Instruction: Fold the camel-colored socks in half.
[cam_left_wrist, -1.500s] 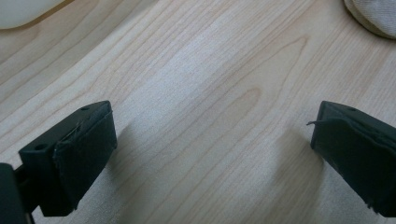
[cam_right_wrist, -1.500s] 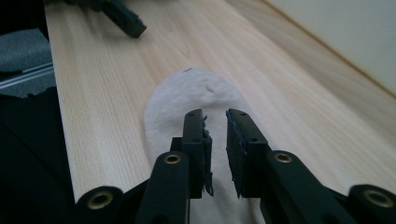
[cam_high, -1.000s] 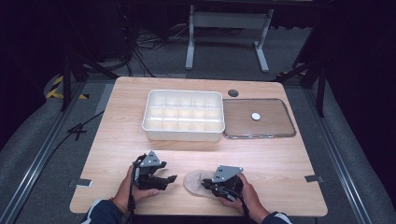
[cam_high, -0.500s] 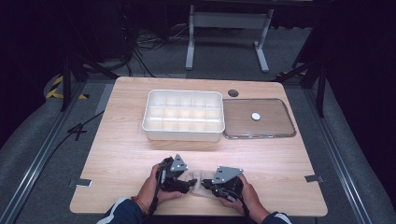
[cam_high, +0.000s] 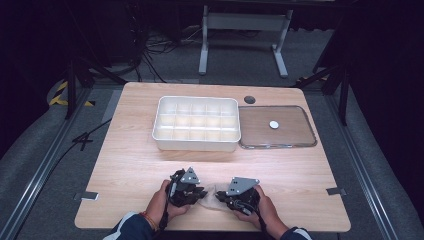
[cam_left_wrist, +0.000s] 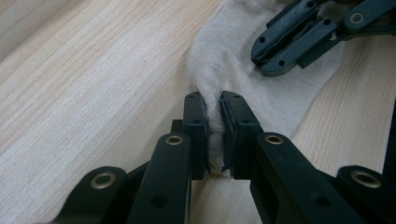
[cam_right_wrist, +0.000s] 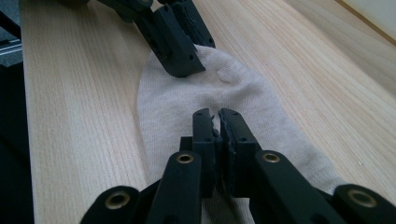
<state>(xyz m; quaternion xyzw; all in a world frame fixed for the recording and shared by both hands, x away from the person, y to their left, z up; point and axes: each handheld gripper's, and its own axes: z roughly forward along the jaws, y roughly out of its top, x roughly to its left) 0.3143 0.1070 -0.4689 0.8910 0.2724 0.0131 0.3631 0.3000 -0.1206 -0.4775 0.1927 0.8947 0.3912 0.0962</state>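
The left gripper (cam_left_wrist: 214, 100) had moved across from the left, and its jaws had just been closing; they now pinched one end of the pale sock (cam_left_wrist: 243, 70). The right gripper (cam_right_wrist: 215, 113) stayed clamped on the other end. Both hands lay low at the desk's (cam_high: 140, 165) near edge, the sock flat between them, presumably ready for folding.
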